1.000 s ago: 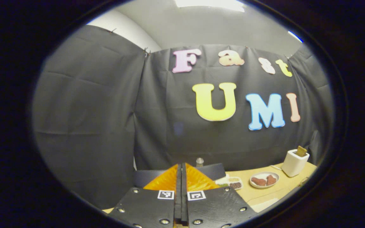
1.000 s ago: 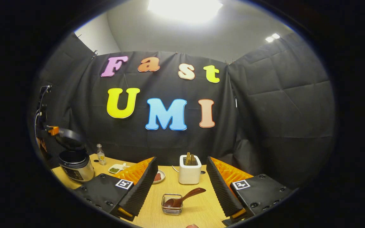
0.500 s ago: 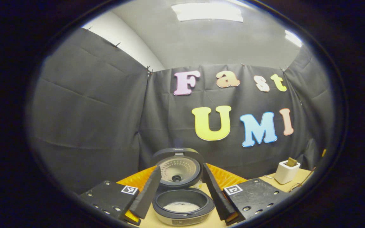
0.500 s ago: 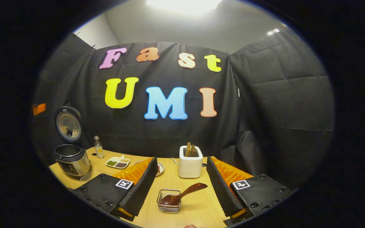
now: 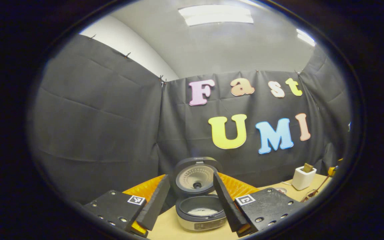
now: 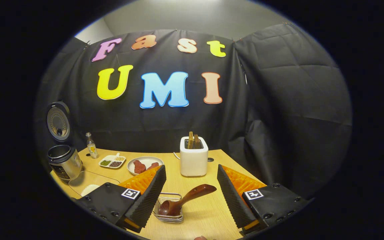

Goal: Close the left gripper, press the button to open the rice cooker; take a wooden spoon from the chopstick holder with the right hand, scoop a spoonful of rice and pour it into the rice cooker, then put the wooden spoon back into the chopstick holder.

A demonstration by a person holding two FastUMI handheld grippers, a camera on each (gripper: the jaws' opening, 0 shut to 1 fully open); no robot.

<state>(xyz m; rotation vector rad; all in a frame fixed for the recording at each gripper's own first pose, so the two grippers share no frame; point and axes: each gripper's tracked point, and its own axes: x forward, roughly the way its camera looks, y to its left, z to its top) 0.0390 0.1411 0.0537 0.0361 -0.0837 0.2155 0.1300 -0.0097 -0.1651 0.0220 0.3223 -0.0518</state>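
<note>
The rice cooker (image 5: 201,213) stands open on the table, its lid (image 5: 197,176) raised, something white in the pot. My left gripper (image 5: 190,175) is open, a short way in front of the cooker and touching nothing. In the right gripper view the cooker (image 6: 63,160) stands at the far left. A dark wooden spoon (image 6: 192,196) lies with its bowl in a small wire basket (image 6: 168,213), handle pointing up and right. My right gripper (image 6: 190,167) is open just above and before the spoon, apart from it.
On the wooden table (image 6: 202,220) stand a white box (image 6: 193,160) holding two brown pieces, a plate (image 6: 145,164) with red-brown lumps, a divided dish (image 6: 112,162) and a small bottle (image 6: 91,146). A clear container (image 6: 88,186) with something white sits front left.
My left gripper went from shut to open and drew back from the cooker, whose lid now stands up. My right gripper tipped down and came nearer to the spoon and basket.
</note>
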